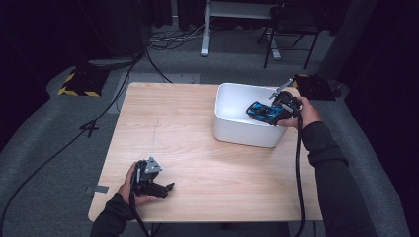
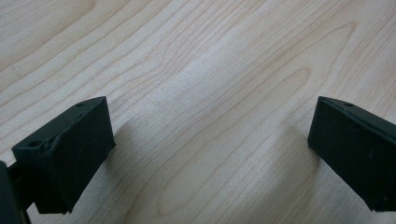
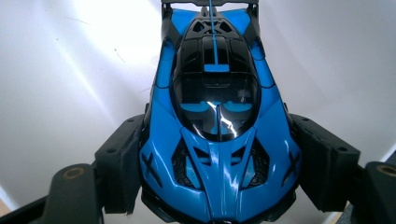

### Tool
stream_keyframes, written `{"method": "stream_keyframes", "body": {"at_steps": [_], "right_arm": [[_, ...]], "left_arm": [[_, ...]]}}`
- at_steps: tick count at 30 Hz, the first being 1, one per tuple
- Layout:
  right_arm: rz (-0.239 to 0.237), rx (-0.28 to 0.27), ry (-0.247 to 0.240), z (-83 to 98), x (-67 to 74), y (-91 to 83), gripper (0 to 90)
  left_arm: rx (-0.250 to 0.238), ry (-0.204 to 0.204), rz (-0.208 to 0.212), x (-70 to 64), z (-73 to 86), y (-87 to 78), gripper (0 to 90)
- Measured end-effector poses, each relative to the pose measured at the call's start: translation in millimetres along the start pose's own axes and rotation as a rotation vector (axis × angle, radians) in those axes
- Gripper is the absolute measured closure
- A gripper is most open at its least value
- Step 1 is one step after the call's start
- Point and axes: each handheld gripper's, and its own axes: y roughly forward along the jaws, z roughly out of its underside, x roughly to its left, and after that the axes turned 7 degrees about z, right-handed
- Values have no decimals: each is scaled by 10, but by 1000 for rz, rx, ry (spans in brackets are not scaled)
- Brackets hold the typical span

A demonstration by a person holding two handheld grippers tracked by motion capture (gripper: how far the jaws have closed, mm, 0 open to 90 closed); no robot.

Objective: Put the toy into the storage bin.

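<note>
Pale wood table (image 1: 197,148), dark studio floor: a blue toy car (image 1: 262,112) hangs over a white bin (image 1: 237,126).

At the near left edge of the table, the left gripper (image 1: 168,187) rests low in the person's left hand (image 1: 131,185), its fingers (image 2: 65,154) spread wide over bare wood with nothing between them. To the right, the right gripper (image 1: 276,114) reaches in over the bin's far right corner, hand (image 1: 309,112) behind it and forearm angled up from the table's near edge. Its fingers (image 3: 119,163) are clamped on the car's flanks just behind the nose. The car appears a light, stiff plastic shell with a glossy, likely slippery skin; the flat sides offer the surest hold, while the thin rear wing looks fragile.
</note>
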Motion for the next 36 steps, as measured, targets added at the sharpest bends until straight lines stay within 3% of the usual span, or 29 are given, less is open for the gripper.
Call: {"method": "stream_keyframes", "body": {"at_steps": [4,6,11,19,20,24,34,35,36], "right_arm": [[10,19,-33,-12,10,24,265],[9,51,-8,-11,36,7,265],[-7,35,-49,-4,24,31,264],[-9,50,-34,40,8,14,264],[-18,66,-5,57,23,0,264],[-28,47,-37,68,-10,17,263],[-38,30,0,105,-24,-1,259],[-35,29,-14,106,-31,-1,258],[-29,52,1,107,-16,-7,258]], "left_arm": [[2,5,-7,2,-1,-3,5],[2,6,-7,2,-1,-4,5],[0,4,-7,1,-1,-3,5],[2,6,-7,3,-1,-4,5],[1,5,-7,1,-1,-3,5],[0,5,-7,1,-1,-3,5],[2,7,-8,3,-1,-4,5],[0,5,-7,1,-1,-3,5],[1,5,-7,1,-1,-3,5]]}}
